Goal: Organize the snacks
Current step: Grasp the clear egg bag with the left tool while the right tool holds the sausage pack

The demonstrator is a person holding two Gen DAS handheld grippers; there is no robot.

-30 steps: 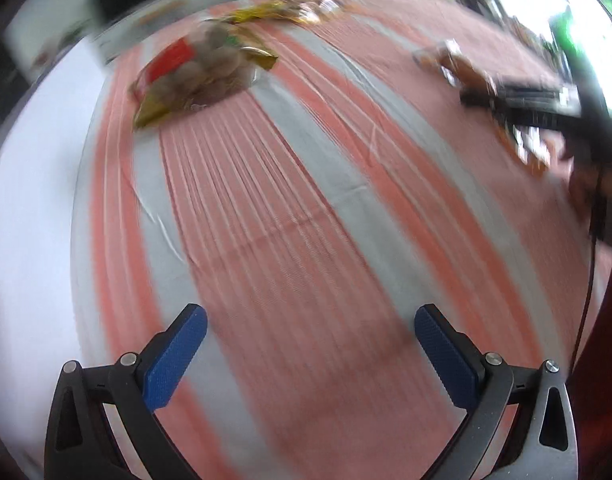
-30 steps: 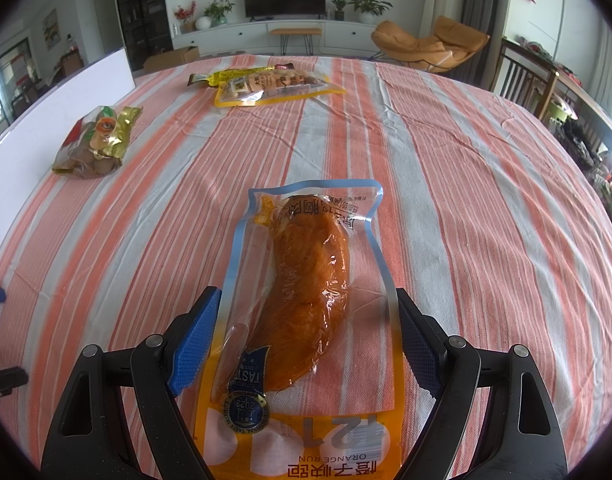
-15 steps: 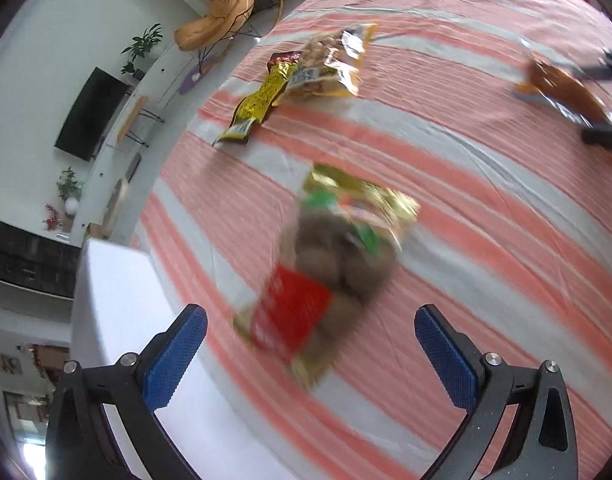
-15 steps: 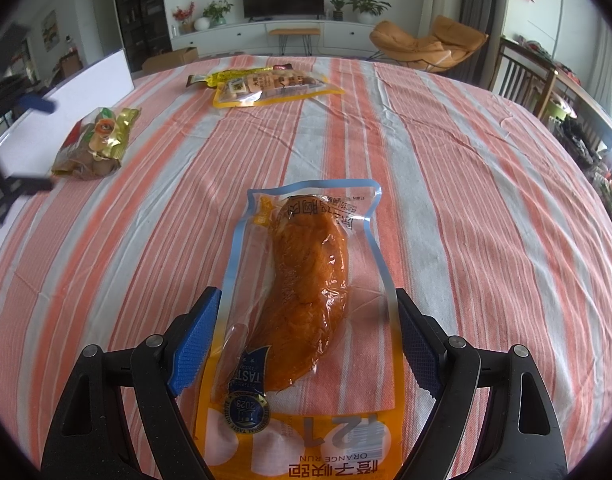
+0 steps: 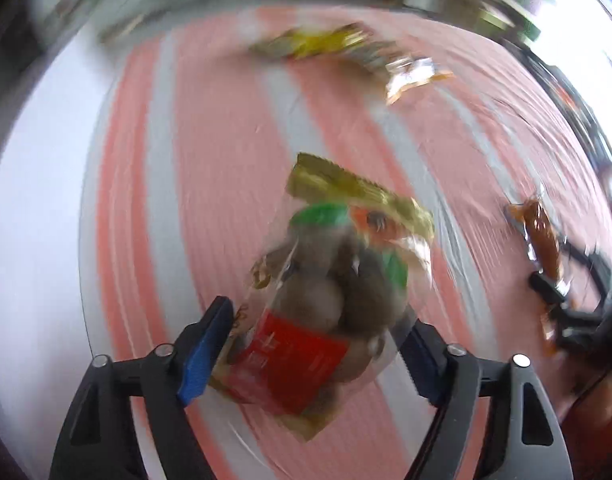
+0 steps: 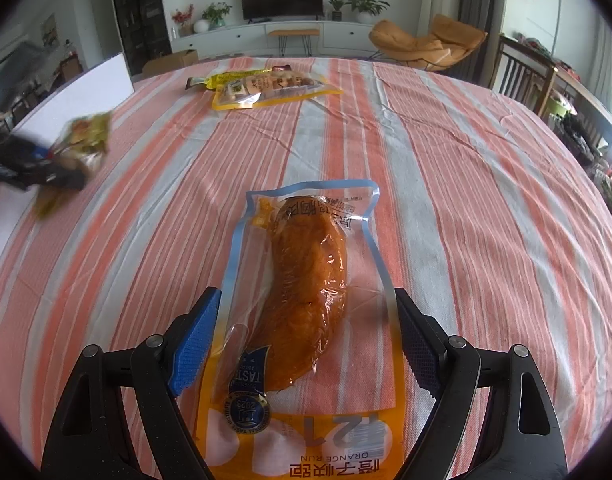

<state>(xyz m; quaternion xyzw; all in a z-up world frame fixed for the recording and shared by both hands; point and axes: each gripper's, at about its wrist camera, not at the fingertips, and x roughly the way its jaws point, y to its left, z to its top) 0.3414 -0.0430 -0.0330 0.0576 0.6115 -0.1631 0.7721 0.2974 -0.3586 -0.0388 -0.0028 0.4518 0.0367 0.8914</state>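
Gold-edged nut bag lies on the striped worktop near its white edge, between the blue fingers of the left gripper, whose jaws have just been closing; blur hides whether the pads press yet. Best to squeeze across the bag's red lower end, gently, before lifting. The right gripper hangs wide open astride the orange pouch, holding nothing; it should wait until the left is clear.

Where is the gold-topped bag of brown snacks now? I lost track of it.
In the left wrist view, the gold-topped bag sits between the left gripper fingers, which have just been closing, on the striped tablecloth.
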